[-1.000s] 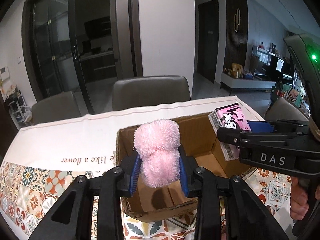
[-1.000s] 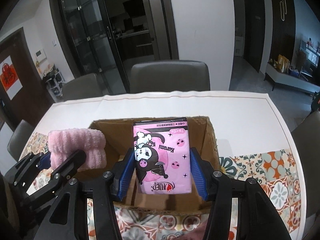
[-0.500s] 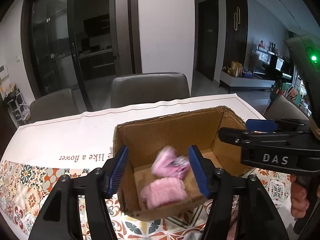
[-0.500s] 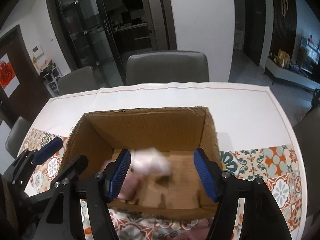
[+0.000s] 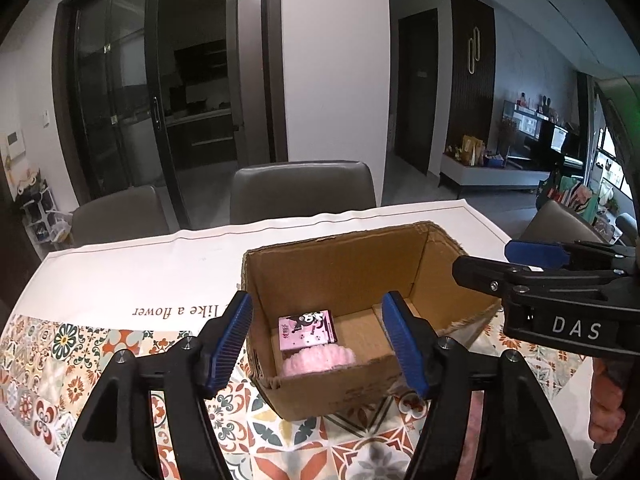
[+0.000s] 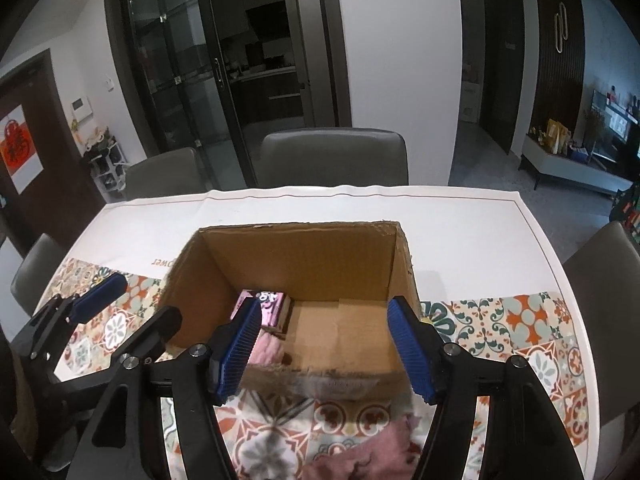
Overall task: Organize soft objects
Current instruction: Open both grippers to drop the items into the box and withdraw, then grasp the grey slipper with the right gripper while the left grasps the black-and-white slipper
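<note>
Inside the box: cardboard box (image 5: 348,272) holds the pink tissue pack (image 5: 307,329) and fluffy pink cloth (image 5: 320,360), both at the floor's 8 o'clock corner.
Hidden: the near wall cuts off the cloth's lower part; the right view's blue pad (image 6: 239,344) covers most of both.
Left tongs (image 5: 322,344): wide open, holding nothing.
Right tongs (image 6: 326,350): wide open, holding nothing.
Tabletop (image 6: 460,224): at 6 o'clock, a crumpled pink fabric (image 6: 360,460), blurred and cropped by the frame.

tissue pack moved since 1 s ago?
Yes. It was clamped in the right gripper above the cardboard box; now it lies on the box floor, the tissue pack partly resting on the pink fluffy towel.
</note>
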The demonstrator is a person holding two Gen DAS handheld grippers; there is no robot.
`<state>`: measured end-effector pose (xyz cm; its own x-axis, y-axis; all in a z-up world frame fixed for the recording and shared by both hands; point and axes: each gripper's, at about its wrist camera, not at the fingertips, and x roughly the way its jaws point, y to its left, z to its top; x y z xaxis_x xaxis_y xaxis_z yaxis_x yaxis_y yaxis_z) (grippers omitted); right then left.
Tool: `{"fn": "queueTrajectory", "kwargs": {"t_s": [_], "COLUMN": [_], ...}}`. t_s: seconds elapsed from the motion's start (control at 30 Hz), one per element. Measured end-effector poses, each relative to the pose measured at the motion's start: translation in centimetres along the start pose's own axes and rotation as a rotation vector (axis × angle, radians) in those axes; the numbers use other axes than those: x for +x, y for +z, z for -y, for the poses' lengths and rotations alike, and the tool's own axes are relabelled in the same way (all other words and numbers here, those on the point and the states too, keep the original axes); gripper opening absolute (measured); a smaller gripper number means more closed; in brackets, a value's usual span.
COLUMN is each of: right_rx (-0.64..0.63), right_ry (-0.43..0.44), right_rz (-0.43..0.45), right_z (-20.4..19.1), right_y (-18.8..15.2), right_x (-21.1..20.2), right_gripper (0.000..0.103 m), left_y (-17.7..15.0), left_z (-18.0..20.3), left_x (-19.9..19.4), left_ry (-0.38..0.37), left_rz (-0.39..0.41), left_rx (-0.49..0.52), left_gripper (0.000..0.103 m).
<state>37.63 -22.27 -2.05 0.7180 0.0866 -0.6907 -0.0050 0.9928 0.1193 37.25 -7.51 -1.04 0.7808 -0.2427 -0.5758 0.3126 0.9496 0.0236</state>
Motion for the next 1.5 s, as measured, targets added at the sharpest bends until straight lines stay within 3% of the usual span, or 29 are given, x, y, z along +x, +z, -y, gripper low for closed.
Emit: {"fn": "queueTrajectory", "kwargs": {"t_s": [0.83, 1.5], "right_rx": [0.08, 0.131], "right_ry": [-0.011, -0.033], "right_rz": [0.068, 0.005], "right_z": [1.1, 2.0], "right_y": [-5.0, -10.9], "right_x": [-8.3, -10.6], "right_gripper": [0.067, 0.067], "left_y": [-2.5, -7.9], "left_z": [2.7, 5.0], "left_x": [-8.5, -11.3], "left_ry": [-0.013, -0.044], "left_rz": [0.092, 0.004], "left_rx": [0.068, 0.106], "left_gripper": [0.07, 0.075]}}
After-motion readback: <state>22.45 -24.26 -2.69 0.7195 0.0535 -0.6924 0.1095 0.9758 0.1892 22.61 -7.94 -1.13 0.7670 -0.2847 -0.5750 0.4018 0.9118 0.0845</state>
